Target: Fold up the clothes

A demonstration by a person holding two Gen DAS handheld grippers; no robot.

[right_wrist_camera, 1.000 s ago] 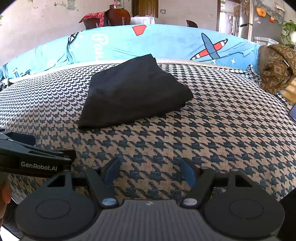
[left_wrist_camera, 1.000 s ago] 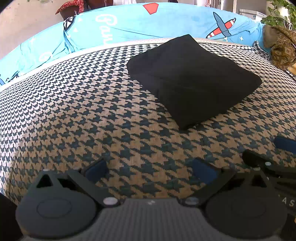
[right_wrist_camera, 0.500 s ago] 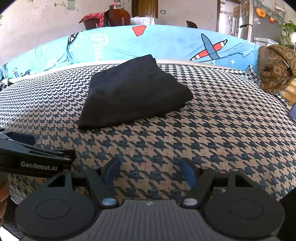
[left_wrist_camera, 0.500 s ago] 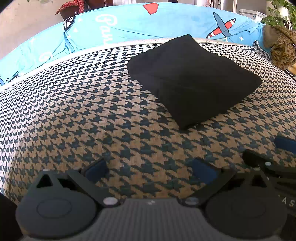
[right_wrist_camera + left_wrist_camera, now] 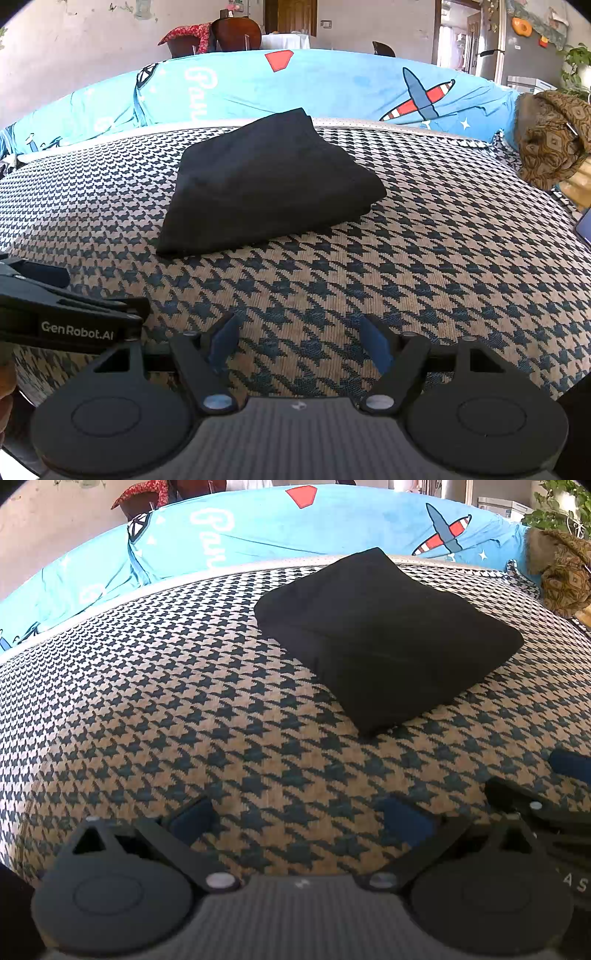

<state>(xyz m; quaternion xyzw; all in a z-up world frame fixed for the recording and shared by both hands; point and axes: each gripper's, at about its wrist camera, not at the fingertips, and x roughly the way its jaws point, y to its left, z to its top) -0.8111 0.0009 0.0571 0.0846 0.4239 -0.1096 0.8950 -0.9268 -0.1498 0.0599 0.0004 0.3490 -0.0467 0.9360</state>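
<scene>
A black garment (image 5: 388,635) lies folded into a thick rectangle on the houndstooth sofa seat (image 5: 184,709). In the right wrist view the same folded garment (image 5: 266,184) sits ahead and slightly left. My left gripper (image 5: 299,821) hovers over bare seat in front of it, open, nothing between its blue pads. My right gripper (image 5: 299,341) is also open and empty, short of the garment's near edge. The left gripper's body (image 5: 66,314) shows at the left edge of the right wrist view, and the right gripper's finger (image 5: 569,764) at the right edge of the left wrist view.
A light blue cover with a plane print (image 5: 332,88) drapes the sofa back. A brown patterned cushion (image 5: 550,140) rests at the right end. Chairs and a table (image 5: 236,35) stand behind the sofa. Part of a hand (image 5: 5,384) shows at the lower left.
</scene>
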